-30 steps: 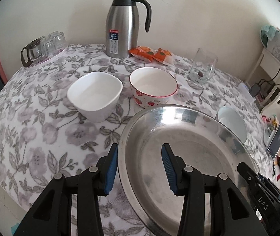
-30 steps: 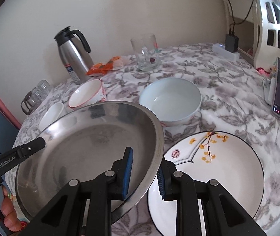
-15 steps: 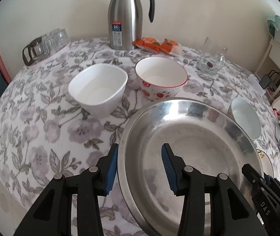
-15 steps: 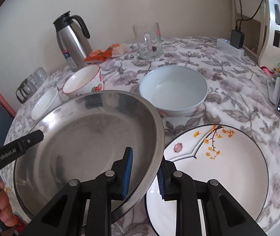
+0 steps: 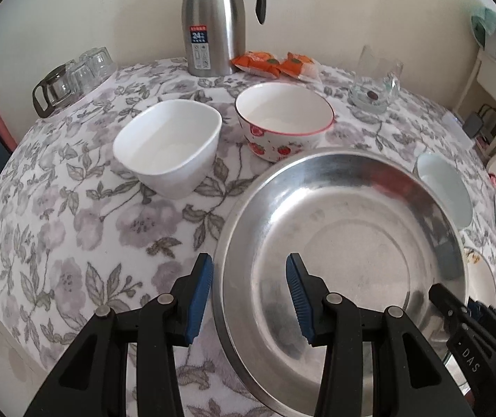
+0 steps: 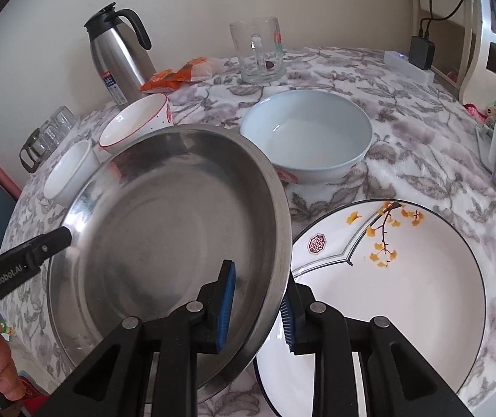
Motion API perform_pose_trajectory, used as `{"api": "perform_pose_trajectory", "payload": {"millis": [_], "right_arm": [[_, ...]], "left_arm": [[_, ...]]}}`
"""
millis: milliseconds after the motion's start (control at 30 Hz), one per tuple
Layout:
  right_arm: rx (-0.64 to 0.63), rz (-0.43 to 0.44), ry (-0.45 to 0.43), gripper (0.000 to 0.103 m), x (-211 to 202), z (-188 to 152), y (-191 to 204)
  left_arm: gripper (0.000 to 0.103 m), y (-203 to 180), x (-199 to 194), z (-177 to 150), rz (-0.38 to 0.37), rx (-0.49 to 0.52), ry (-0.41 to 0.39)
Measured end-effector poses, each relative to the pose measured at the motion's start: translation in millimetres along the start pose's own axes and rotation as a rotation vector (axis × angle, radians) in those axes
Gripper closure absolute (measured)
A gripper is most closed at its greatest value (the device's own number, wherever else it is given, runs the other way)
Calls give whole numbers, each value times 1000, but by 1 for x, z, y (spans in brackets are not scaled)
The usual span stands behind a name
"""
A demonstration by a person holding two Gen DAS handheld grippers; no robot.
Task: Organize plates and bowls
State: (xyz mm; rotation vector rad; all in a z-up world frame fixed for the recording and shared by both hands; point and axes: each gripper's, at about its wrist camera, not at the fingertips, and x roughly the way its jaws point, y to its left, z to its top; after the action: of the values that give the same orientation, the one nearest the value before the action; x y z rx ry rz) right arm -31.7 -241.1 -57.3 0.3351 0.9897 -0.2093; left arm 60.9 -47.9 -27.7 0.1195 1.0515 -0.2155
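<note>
my right gripper [image 6: 257,304] level, clamping round steel basin [image 6: 164,229] rim at 5 o'clock | my left gripper [image 5: 248,299] wide, rim between, untouched

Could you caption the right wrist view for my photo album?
Right gripper fingers straddle the rim of a steel plate beside a flowered plate; left gripper at its far edge.

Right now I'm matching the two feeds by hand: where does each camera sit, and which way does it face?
Left wrist: on the left gripper, facing the wall and kettle; its open fingers straddle the steel plate's rim.
Right wrist: on the right gripper, looking the same way, clamped on that plate's other rim, beside the painted plate; a hand shows.
Shared: steel plate, kettle.
</note>
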Motion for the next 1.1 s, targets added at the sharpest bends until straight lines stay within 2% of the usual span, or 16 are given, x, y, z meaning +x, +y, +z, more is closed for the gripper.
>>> {"api": "perform_pose_trajectory", "payload": {"millis": [400,567,633,700,800,833,967,1033,1100], "right_arm": [[25,-1,20,76,3,0,-4],[60,9,-3,76,-6,2,-7],[76,9,-24,72,-12,3,-10],[90,1,-49,60,-18,5,-13],[107,-5,-70,45,-23,6,-16],[108,-9,-72,42,-22,6,-16],[97,-19,-61,27,-19,8,-14],[87,-20,-59,21,-18,8,-14],[76,-24,-62,16,-18,8,-13]], "left_arm": [[57,23,16,-4,34,-105,92],[57,27,11,-3,15,-123,76],[57,28,5,0,7,-134,54],[55,28,0,2,2,-136,34],[40,25,-4,3,14,-127,20],[37,23,-5,3,23,-120,20],[36,18,-3,3,20,-90,25],[16,17,-1,2,14,-88,32],[13,18,0,1,7,-99,34]]}}
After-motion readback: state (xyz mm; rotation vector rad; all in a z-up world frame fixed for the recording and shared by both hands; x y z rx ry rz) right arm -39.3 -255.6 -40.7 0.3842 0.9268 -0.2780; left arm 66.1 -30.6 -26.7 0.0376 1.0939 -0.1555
